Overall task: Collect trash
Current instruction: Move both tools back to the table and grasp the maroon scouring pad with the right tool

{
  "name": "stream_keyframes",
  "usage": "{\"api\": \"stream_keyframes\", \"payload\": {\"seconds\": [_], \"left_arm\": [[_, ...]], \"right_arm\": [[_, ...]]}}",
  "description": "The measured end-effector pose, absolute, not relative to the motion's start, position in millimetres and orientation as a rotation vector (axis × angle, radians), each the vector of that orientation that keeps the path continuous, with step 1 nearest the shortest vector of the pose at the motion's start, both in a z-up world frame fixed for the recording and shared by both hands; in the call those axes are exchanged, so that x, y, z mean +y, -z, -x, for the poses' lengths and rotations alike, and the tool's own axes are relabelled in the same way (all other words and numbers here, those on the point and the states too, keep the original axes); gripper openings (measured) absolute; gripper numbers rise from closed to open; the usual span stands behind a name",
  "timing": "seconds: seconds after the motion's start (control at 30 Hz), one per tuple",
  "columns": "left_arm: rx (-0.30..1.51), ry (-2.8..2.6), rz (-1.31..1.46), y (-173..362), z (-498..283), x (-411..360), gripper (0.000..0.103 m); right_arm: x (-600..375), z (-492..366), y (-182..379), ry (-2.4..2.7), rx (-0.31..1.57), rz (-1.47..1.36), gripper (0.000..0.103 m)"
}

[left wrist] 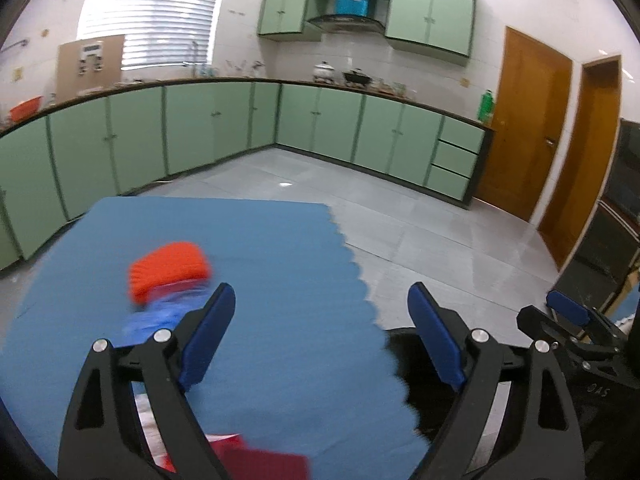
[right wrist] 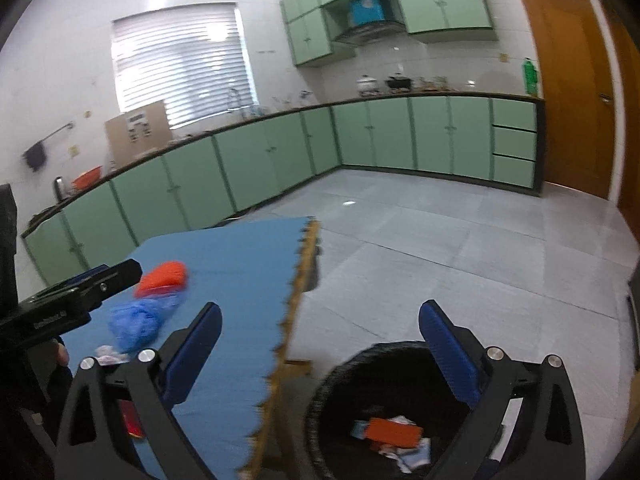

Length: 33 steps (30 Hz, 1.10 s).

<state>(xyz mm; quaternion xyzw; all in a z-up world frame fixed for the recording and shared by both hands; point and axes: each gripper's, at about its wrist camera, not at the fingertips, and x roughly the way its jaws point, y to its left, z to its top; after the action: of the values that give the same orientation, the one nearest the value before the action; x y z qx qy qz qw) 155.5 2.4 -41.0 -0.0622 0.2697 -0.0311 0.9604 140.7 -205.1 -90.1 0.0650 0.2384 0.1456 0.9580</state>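
In green-cabinet kitchen, blue foam mat [left wrist: 260, 264] on tabletop, grey tile floor [right wrist: 440, 248]; both tongs released, empty.

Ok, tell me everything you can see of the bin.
The bin is round, black and open-topped, its wall seemingly woven or mesh. It stands on the grey floor beside the table edge, below the open right tongs. Inside lie an orange packet and crumpled white and blue scraps. Nothing grips it.

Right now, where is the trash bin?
In the right wrist view the black bin stands on the floor beside the blue mat's right edge, below the open right gripper, with scraps already inside.
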Motion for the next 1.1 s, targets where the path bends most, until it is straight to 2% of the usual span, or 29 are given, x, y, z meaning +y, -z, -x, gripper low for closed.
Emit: {"api": "stream_keyframes", "payload": {"seconds": [0.4,1.1], "left_arm": [[0.538,-0.112,0.125,46,-104,81,0.086],[0.586,-0.260,0.150,85,-48,155,0.086]], "right_arm": [[-131,-117,93,-0.449,0.468,-0.112,0.097],[-39,-92,142,-0.576,0.564,-0.012,0.097]]}}
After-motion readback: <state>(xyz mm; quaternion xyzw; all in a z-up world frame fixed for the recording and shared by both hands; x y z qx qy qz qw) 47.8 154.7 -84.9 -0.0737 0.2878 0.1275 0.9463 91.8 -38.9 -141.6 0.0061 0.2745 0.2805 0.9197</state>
